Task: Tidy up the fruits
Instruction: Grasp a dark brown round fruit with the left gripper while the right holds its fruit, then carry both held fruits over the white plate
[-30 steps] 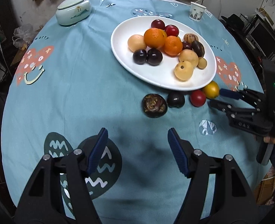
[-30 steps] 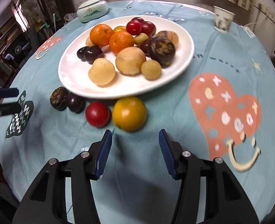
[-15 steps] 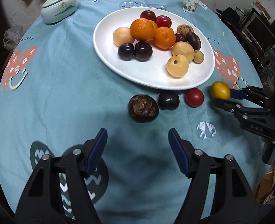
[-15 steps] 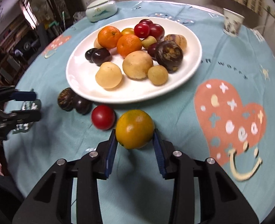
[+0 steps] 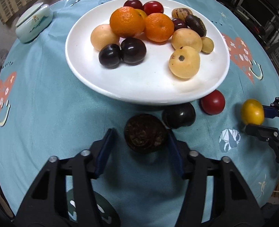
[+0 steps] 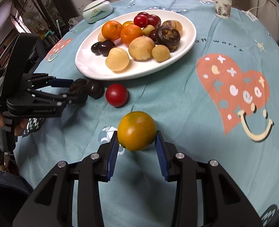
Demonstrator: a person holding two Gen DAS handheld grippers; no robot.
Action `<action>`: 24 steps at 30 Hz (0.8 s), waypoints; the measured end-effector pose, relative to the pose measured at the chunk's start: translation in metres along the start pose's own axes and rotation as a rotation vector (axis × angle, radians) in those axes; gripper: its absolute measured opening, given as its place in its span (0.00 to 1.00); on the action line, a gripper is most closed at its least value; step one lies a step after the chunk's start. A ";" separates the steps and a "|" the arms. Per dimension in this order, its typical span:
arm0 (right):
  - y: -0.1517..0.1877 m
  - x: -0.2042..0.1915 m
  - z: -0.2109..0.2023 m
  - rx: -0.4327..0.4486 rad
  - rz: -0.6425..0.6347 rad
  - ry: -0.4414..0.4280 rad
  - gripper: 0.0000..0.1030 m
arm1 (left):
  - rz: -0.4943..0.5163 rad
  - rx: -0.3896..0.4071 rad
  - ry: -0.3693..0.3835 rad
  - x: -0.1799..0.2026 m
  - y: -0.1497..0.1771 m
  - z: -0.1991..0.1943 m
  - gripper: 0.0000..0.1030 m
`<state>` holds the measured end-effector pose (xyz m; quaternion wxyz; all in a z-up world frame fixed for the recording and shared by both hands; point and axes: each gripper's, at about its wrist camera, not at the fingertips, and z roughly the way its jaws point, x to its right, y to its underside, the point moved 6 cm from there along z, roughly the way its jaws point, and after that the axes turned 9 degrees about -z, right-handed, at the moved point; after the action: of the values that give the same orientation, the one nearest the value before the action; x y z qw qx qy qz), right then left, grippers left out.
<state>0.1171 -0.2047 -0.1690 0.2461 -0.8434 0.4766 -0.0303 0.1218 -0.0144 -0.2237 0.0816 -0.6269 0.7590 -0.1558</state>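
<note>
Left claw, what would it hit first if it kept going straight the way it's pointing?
The left claw already straddles the rough brown fruit; past that, probably the tablecloth, since it points steeply down.

Soft indoor light from above; the white oval plate [image 5: 211,87] shows faint glare. Fisheye bending curves the teal-clothed table [image 6: 177,104], corners vignette black, and dim background edges blur.
</note>
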 end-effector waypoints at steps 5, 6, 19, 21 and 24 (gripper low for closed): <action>0.004 -0.010 -0.003 0.003 0.022 -0.010 0.37 | -0.031 -0.007 0.018 -0.004 0.003 -0.008 0.43; 0.004 -0.013 -0.003 0.004 0.021 -0.013 0.37 | -0.032 -0.005 0.020 -0.003 0.005 -0.011 0.43; 0.018 -0.072 -0.003 -0.023 -0.079 -0.083 0.38 | -0.031 0.071 0.024 0.020 0.026 -0.067 0.43; 0.021 -0.078 -0.005 -0.024 -0.091 -0.091 0.38 | -0.031 0.083 0.014 0.022 0.029 -0.074 0.43; 0.024 -0.086 -0.006 -0.023 -0.108 -0.100 0.38 | -0.030 0.094 0.001 0.023 0.034 -0.083 0.43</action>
<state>0.0495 -0.1474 -0.1584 0.2580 -0.8711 0.4178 0.0042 0.0596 -0.0200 -0.1558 0.1084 -0.6334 0.7415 -0.1928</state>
